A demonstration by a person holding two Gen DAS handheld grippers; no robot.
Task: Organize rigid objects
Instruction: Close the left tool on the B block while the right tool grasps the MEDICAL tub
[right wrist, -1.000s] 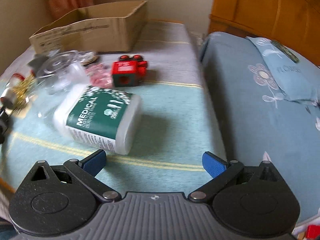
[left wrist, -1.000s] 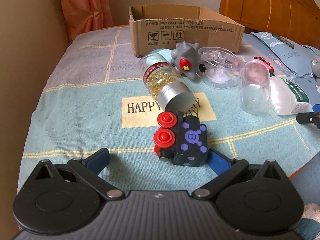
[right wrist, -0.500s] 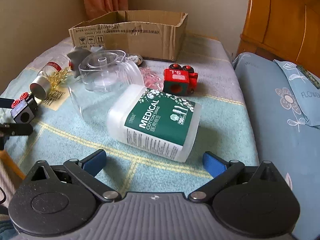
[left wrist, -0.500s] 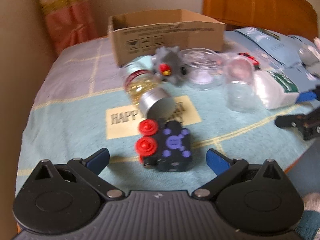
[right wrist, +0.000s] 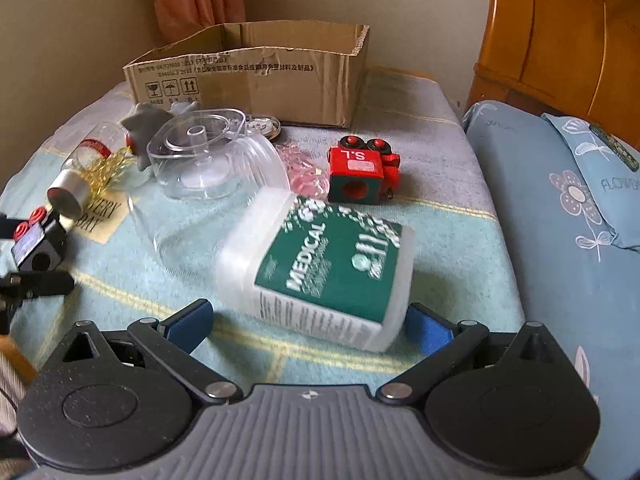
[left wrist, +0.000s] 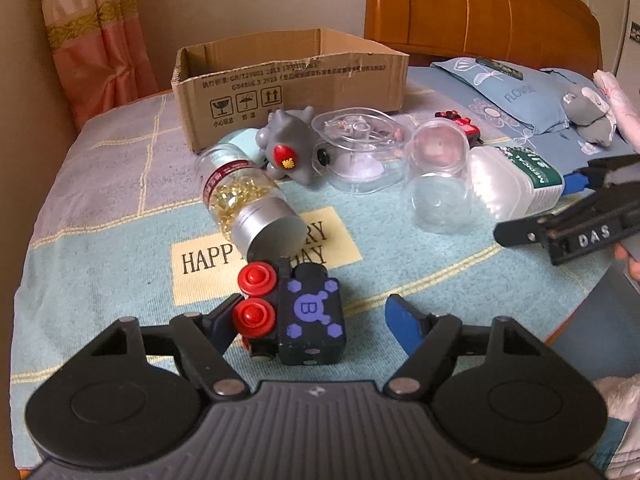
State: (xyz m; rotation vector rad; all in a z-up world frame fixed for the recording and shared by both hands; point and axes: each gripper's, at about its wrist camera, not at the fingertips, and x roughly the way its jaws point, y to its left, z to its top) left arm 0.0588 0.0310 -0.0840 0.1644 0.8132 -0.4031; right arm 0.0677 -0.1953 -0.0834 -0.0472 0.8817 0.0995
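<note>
Bed (left wrist: 100,216), blue checked blanket (right wrist: 448,216): cardboard box (left wrist: 296,88), capsule bottle (left wrist: 248,204), black toy block (left wrist: 308,320), swab box (right wrist: 324,276), red toy (right wrist: 362,172).

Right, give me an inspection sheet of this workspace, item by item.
Surface: bed cover, blue and grey checks, a "HAPPY" patch in the middle.
Job's things: black toy train between the left tool's fingers; cotton swab box on its side between the right tool's fingers; capsule bottle lying down; red toy train; grey toy; clear jars.
Clutter: nothing seen beyond these.
Grippers: left tool closing on the black toy train, far finger still clear of it; right tool open, straddling the cotton swab box.
Cables: nothing seen.
Surroundings: open cardboard box, wooden headboard, blue pillow, curtain.
</note>
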